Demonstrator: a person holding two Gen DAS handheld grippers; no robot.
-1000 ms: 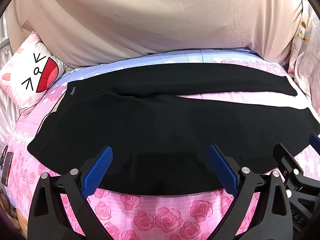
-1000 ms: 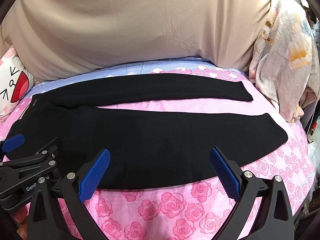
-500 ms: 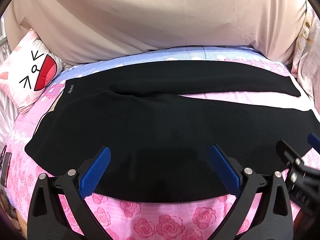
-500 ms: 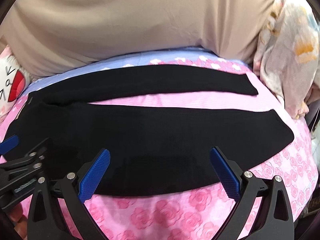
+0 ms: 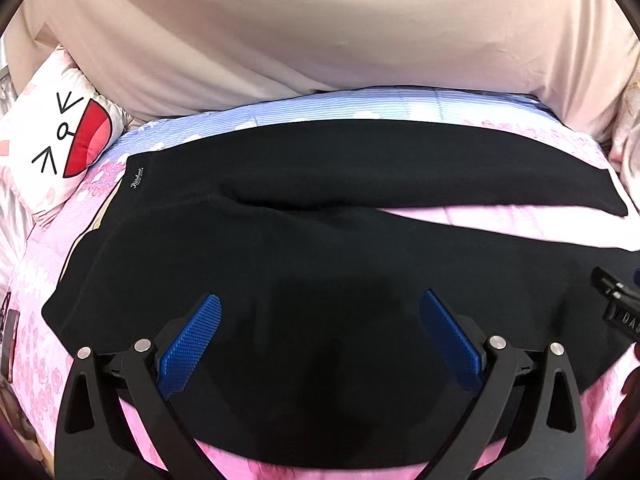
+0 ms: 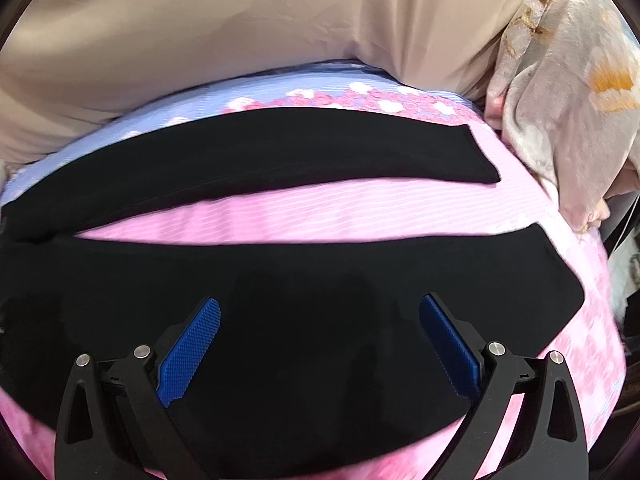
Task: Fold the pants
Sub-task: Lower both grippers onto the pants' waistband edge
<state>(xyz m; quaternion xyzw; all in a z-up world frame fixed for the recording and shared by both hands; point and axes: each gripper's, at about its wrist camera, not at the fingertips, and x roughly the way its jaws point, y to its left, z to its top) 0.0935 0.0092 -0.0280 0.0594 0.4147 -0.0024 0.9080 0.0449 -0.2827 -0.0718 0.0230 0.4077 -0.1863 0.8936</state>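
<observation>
A pair of black pants lies spread flat across a bed covered with a pink rose-print sheet, the waistband toward the left and the two legs running out to the right, parted by a wedge of bare sheet. In the left wrist view the left tongs hang over the near leg close to the waist end, blue pads spread wide apart with nothing between them. In the right wrist view the right tongs hang over the same near leg further to the right, toward the cuff, likewise spread wide and holding nothing. The tip of the right tongs also shows at the right edge of the left view. A white cartoon-face pillow sits at the far left corner, a beige cover is bunched along the far side of the bed, and a pale floral blanket is heaped at the far right.
</observation>
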